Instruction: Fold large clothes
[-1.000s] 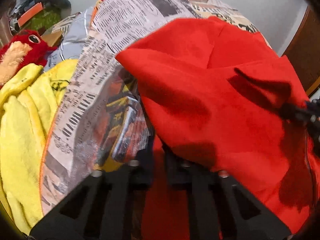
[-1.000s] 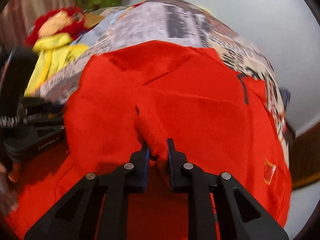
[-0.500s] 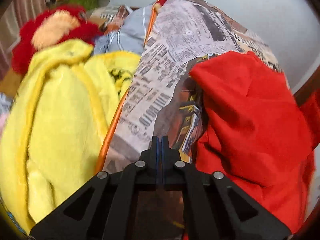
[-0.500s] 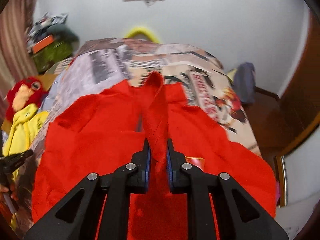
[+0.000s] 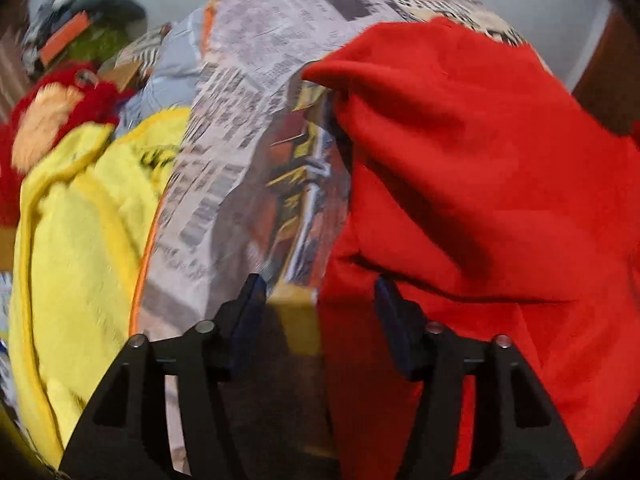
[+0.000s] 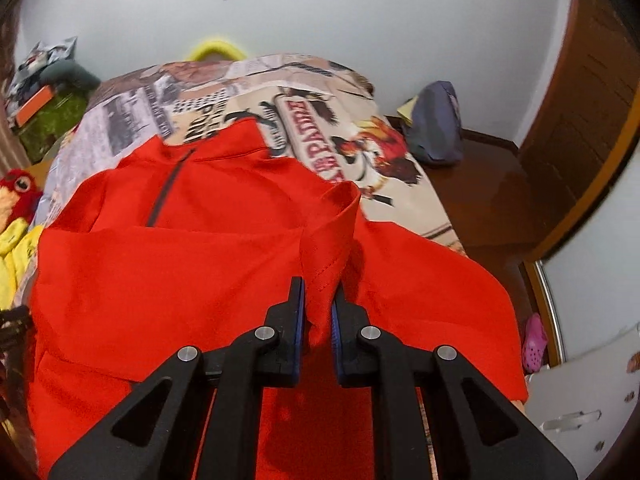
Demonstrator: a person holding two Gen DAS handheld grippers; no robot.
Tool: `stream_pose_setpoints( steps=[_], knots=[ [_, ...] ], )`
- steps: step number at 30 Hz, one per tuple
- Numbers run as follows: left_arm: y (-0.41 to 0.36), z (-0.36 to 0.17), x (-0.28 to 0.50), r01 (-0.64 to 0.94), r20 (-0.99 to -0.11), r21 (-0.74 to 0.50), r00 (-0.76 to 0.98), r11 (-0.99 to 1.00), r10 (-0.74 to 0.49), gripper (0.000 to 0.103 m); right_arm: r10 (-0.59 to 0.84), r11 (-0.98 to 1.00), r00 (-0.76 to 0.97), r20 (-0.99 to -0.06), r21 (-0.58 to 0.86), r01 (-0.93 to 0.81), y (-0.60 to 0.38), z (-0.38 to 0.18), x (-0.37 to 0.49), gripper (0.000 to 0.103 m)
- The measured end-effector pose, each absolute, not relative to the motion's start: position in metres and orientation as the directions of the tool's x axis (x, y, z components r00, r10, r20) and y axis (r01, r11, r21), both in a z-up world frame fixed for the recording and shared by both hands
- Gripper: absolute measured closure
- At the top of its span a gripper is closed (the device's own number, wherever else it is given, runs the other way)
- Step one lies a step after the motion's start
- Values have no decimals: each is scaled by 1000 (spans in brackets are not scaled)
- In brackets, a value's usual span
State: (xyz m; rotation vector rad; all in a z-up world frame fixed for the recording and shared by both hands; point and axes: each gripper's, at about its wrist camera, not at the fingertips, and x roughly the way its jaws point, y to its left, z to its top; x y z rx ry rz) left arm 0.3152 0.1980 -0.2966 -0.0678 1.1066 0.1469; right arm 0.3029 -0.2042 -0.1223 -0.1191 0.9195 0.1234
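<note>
A large red garment (image 6: 180, 280) with a dark zip at the neck lies spread on the printed bedspread (image 6: 320, 92). My right gripper (image 6: 318, 304) is shut on a raised fold of its hemmed edge, which stands up between the pads. In the left wrist view the same red garment (image 5: 460, 160) fills the right side, bunched over the bedspread (image 5: 248, 80). My left gripper (image 5: 319, 304) hangs over the garment's left edge with its jaws opening. Red cloth and bedspread lie below the gap, and neither pad presses on them.
A yellow fleece garment (image 5: 80, 240) and a red plush toy (image 5: 52, 120) lie left of the bedspread. Right of the bed stand a wooden bedside unit (image 6: 492, 192) with a blue-grey bag (image 6: 436, 124), a wooden door (image 6: 592, 100) and a pink shoe (image 6: 534, 340) on the floor.
My left gripper went from shut to open and swung back from the yellow garment toward the red one. My right gripper carried its fold of red cloth up and to the right.
</note>
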Motion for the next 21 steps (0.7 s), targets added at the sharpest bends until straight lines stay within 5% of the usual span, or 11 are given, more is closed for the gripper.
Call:
stream_pose_setpoints(
  steps=[7,21],
  knots=[
    [172,-305,336,-85,-853,210,471,974,224,34,52,990,610,-791,-40,-136,-220,-118,308,93],
    [237,-290,337,-465,-847,-104,504,879,167,33,96,983,587,-804,-17,-184,-220,-131,296,93]
  ],
)
